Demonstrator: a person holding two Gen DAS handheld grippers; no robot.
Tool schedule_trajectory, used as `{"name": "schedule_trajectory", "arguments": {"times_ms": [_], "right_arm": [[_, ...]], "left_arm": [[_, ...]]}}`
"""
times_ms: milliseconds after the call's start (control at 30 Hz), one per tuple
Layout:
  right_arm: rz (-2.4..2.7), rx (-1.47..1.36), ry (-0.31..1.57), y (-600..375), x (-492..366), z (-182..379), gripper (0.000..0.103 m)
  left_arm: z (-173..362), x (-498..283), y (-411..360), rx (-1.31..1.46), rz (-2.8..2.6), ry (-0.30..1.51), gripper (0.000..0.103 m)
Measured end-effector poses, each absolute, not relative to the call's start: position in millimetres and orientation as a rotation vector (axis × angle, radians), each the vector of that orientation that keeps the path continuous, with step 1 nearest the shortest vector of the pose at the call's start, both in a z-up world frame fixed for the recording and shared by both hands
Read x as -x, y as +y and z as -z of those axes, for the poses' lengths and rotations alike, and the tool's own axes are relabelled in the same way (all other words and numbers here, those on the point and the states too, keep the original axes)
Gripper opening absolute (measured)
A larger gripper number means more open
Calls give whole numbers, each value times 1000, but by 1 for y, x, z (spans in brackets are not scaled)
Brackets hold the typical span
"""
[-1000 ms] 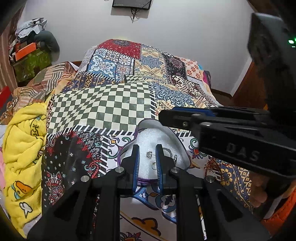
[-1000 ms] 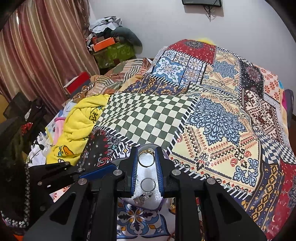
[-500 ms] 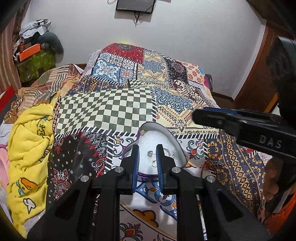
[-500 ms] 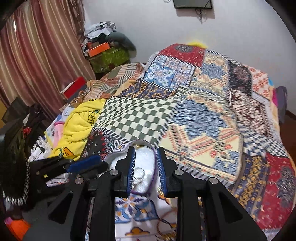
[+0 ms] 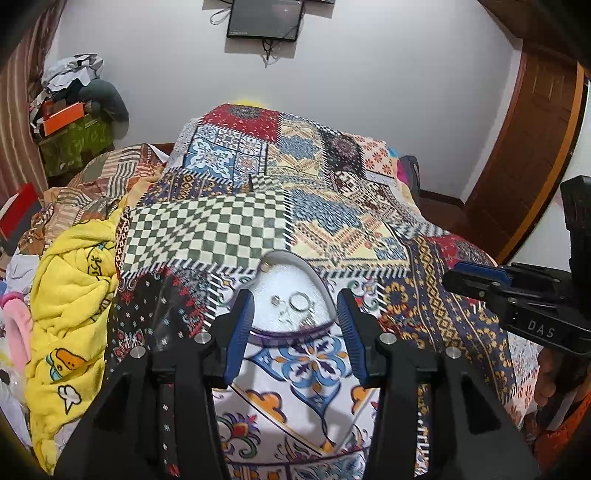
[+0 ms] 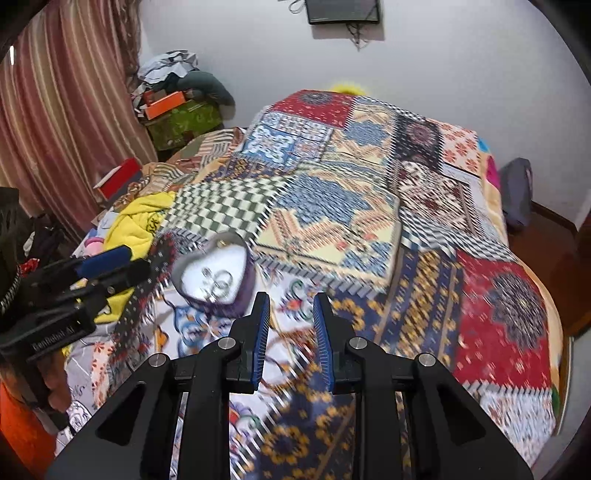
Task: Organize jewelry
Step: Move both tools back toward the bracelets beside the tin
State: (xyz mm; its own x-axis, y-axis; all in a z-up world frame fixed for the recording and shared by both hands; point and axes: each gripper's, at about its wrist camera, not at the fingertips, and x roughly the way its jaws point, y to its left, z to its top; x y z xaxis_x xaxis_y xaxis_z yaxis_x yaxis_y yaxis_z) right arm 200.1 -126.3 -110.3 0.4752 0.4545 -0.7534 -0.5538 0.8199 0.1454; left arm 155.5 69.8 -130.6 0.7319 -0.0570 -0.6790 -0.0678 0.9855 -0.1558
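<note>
A heart-shaped purple jewelry box (image 5: 317, 275) with a white lining sits on the patchwork bedspread; it also shows in the right wrist view (image 6: 243, 288). Silver rings (image 5: 300, 301) and small earrings (image 5: 275, 300) lie inside it; the rings show as a blurred cluster in the right wrist view (image 6: 218, 282). My left gripper (image 5: 295, 325) is open and empty, its fingers either side of the box's near edge, just above it. My right gripper (image 6: 290, 325) is open and empty, to the right of the box, over the bedspread.
A yellow blanket (image 5: 70, 295) is bunched at the bed's left side. Piled boxes and clothes (image 5: 70, 122) stand in the far left corner by a striped curtain. A wooden door (image 5: 532, 147) is on the right. A screen hangs on the wall (image 5: 264, 18).
My left gripper has opened wide and pulled back a little from the box. My right gripper has released the gold ring, opened slightly and swung away to the right of the box.
</note>
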Motion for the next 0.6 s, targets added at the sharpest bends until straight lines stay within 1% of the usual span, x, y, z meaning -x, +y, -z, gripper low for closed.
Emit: {"name": "schedule_trajectory", "arguments": {"times_ms": [300,600], "right_arm": [[-554,88,945,-166,-191,135,22],[-512,60,1006,-195,-188,161,22]], "left_arm": [[154,-159,32,147,63,835,46],[209,-185,-8,164,151,1004,46]]}}
